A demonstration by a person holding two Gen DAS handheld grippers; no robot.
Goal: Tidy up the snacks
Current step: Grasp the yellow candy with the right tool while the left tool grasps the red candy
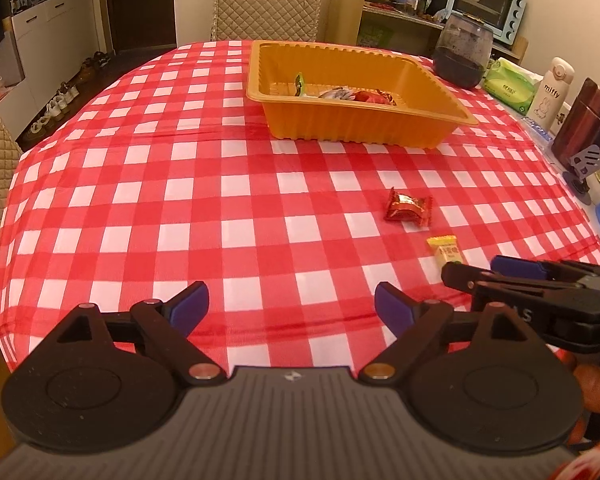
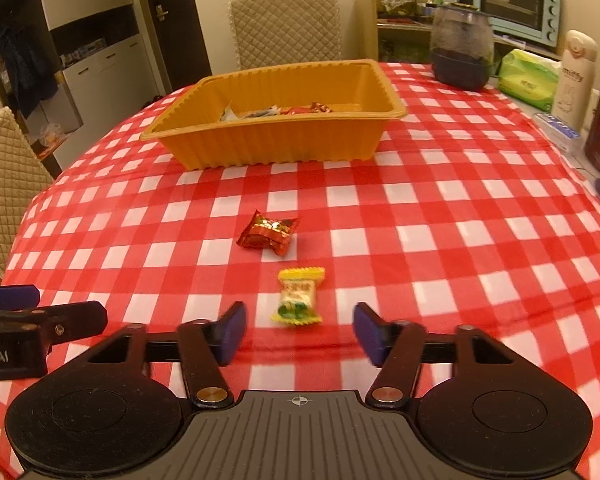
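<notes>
Two snacks loose on the bench: yellow candy [image 2: 300,298] nearest, lying on the checked cloth [image 2: 440,208] directly ahead of the right tongs [image 2: 299,334], just past the fingertips and roughly centred on the gap, no contact with either blue pad [image 2: 232,332]. Red candy [image 2: 269,233] a bit further out and slightly left, apart from the yellow one.

Right tongs: jaws apart, nothing between the pads, pointing down at the cloth. No earlier frame, so only the current stance.

Left tongs [image 1: 292,306]: jaws wide, nothing between them, only cloth under the gap. From the left wrist view both candies sit off to the right, yellow candy [image 1: 444,249] close to the right tongs' tips [image 1: 476,270], red candy [image 1: 408,210] just beyond it. Left tongs also show at the left edge of the right wrist view, beside the right tongs, not touching them.

Orange tray [image 2: 268,148] stands further back mid-bench, upright, ribbed walls, several wrapped snacks [image 2: 276,111] already lying on its floor. Well apart from the two loose candies.

Beyond the tray, right side: dark glass jar [image 2: 460,56], green tissue pack [image 2: 528,78], white bottle [image 2: 574,80]. Quilted chair [image 2: 286,26] behind the far edge. Blue toaster oven [image 2: 516,4] on a shelf in the back.
</notes>
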